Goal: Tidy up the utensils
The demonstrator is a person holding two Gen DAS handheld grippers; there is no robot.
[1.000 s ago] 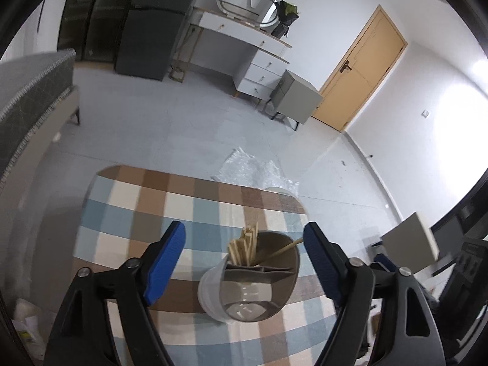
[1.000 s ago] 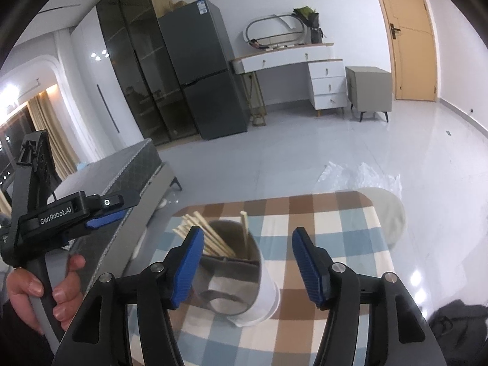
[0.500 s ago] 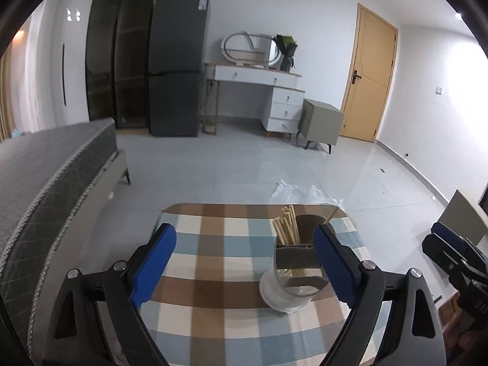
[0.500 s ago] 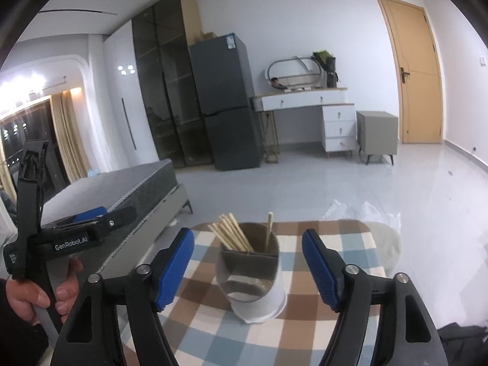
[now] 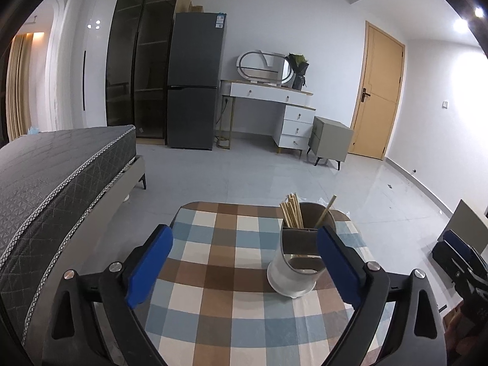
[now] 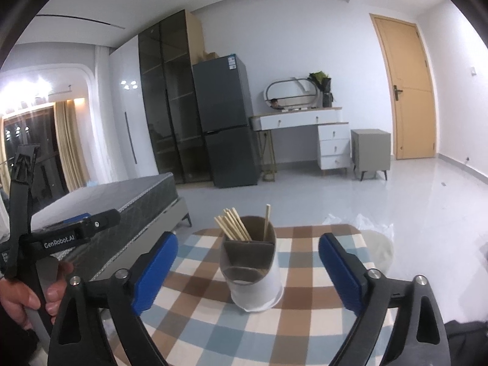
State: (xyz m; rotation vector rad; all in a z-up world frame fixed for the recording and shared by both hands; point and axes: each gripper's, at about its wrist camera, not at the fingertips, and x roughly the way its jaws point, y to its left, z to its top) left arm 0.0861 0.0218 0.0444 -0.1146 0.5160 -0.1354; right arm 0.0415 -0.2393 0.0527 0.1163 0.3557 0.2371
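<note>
A white utensil holder (image 5: 292,277) with grey-brown dividers stands upright on the checked tablecloth (image 5: 219,274). A bundle of wooden chopsticks (image 5: 291,210) fills one compartment and a single chopstick (image 5: 325,212) leans in another. My left gripper (image 5: 244,262) is short of the holder, which sits ahead by its right finger; its jaws are opening with nothing between them. In the right wrist view the holder (image 6: 251,268) stands ahead of my right gripper (image 6: 248,271), beyond the fingertips. These jaws are also opening, and the pads touch nothing. A hand (image 6: 18,292) holds the left gripper (image 6: 61,235) at the left edge.
A grey mattress on a bed frame (image 5: 61,177) runs close along the table's left side. Crumpled clear plastic (image 6: 360,222) and a round white object (image 6: 378,247) lie beyond the table's far edge. A fridge (image 5: 195,82), a dressing table (image 5: 274,106) and a door (image 5: 378,91) line the far wall.
Both grippers have drawn back from the holder and tipped upward, so more of the room shows. Their jaws stand wider. In the left wrist view the holder has shifted to the right.
</note>
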